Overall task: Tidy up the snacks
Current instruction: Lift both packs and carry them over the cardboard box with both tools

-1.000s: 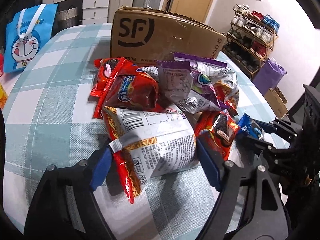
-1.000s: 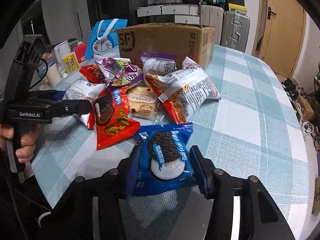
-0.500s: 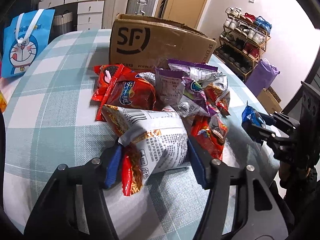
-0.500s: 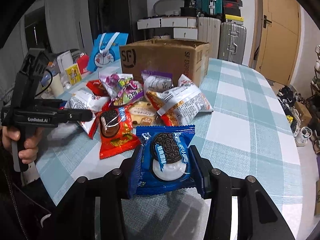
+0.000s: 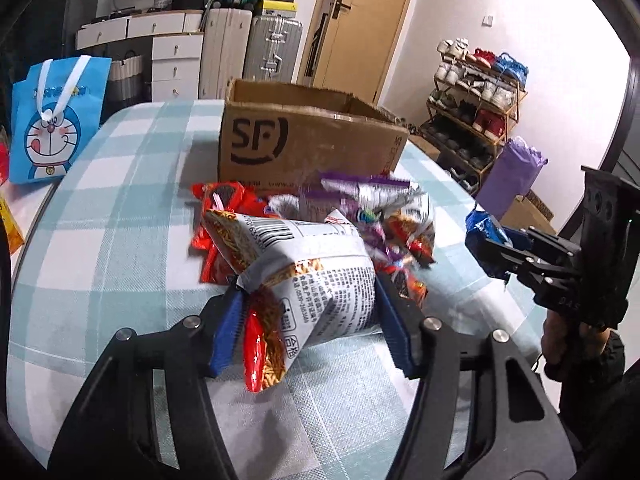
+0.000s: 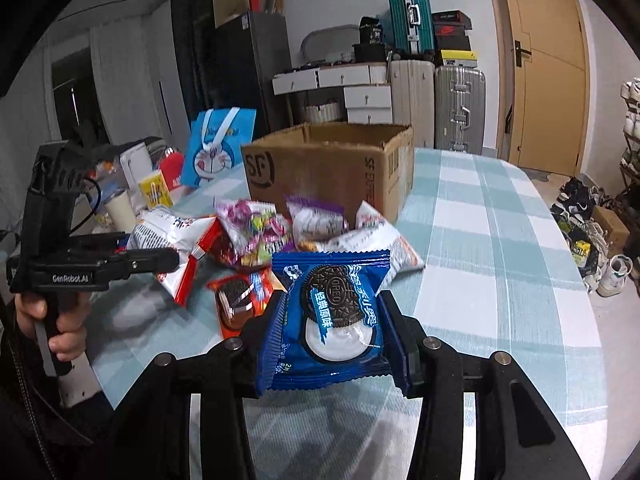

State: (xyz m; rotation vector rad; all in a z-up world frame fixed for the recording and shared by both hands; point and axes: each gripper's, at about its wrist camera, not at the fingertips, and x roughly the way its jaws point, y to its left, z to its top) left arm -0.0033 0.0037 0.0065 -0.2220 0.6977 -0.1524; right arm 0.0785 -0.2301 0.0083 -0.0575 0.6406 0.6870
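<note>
My left gripper is shut on a white and red snack bag and holds it above the table. My right gripper is shut on a blue Oreo pack, also lifted; it shows at the right of the left wrist view. A pile of snack packs lies in front of an open cardboard box marked SF. The left gripper appears at the left of the right wrist view, holding its bag.
The table has a teal checked cloth. A blue Doraemon bag stands at the far left. Cups and small boxes sit at the table's left edge. Suitcases and drawers stand behind, a shoe rack to the right.
Both grippers have risen with their packs. The white and red bag has come up off the pile, and the Oreo pack has lifted off the table.
</note>
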